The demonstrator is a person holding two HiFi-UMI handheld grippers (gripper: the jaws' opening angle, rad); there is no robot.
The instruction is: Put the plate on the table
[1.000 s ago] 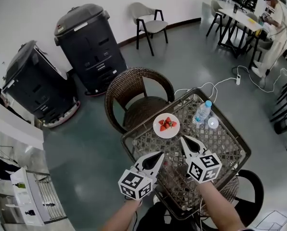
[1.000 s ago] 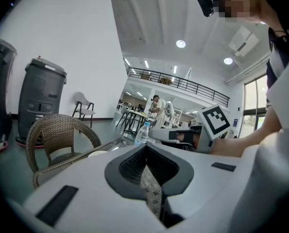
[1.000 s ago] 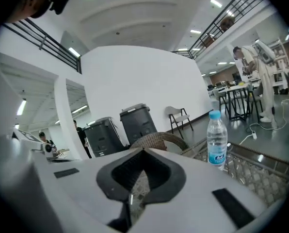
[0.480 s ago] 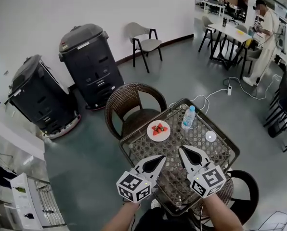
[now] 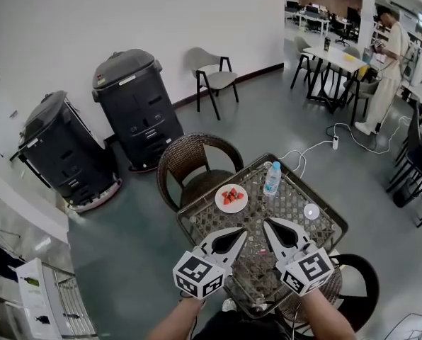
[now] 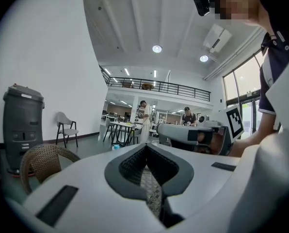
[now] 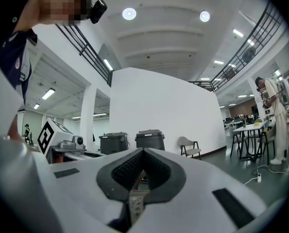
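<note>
Left gripper (image 5: 239, 232) and right gripper (image 5: 267, 224) stay closed, empty; plate (image 5: 231, 198) remains on table (image 5: 290, 207).

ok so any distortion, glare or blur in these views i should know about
Head view: strong fisheye bend, the wall and floor curve, yet the plate and bottle look sharp. Left gripper view: dark round vignette, ceiling lights blown out. Right gripper view: same vignette and bright ceiling lights.

Bottle (image 5: 272, 178) near plate (image 5: 241, 205), rightward
</note>
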